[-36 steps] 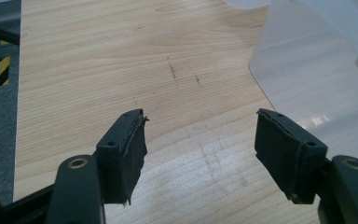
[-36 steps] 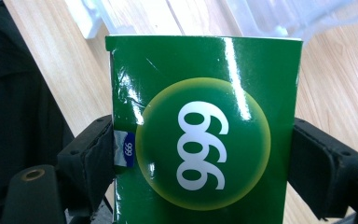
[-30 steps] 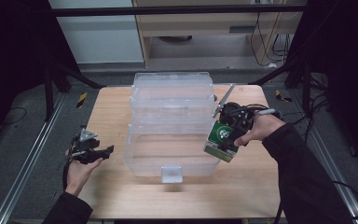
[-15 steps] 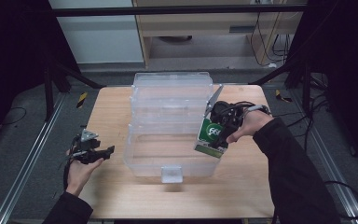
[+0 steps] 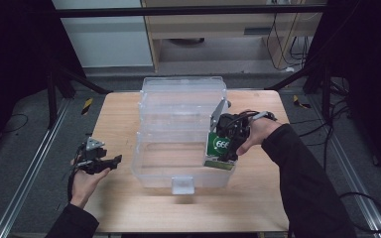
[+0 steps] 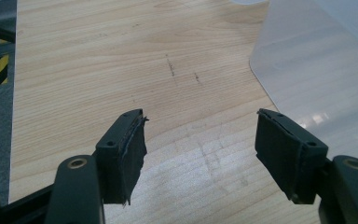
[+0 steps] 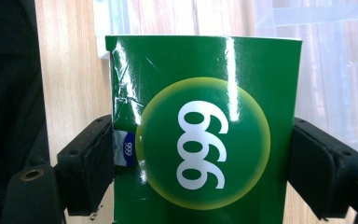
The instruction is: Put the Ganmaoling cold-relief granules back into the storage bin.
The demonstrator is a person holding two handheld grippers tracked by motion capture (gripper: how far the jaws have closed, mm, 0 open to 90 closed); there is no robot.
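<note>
One green box (image 5: 220,149) is held over one clear plastic bin (image 5: 149,148).

It is clamped by the right gripper (image 5: 226,141) at the bin's 4 o'clock corner, seemingly above the rim. The left gripper (image 5: 110,161), at 9 o'clock, is spread apart on the table (image 5: 119,109), gripping nothing.

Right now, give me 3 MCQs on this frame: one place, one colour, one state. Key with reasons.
1. Where is the box?
A. Flat on the table by the left gripper
B. Held over the bin's right front part
C. On the floor

2. What colour is the box?
A. Red
B. Blue
C. Green

3. How does the left gripper stand?
A. Open, holding nothing
B. Shut on the box
C. Shut on the bin's lid

Key:
1 B: the high view shows the right gripper holding it at the clear bin.
2 C: green face with white digits in the right gripper view.
3 A: its jaws stand apart over bare table.
</note>
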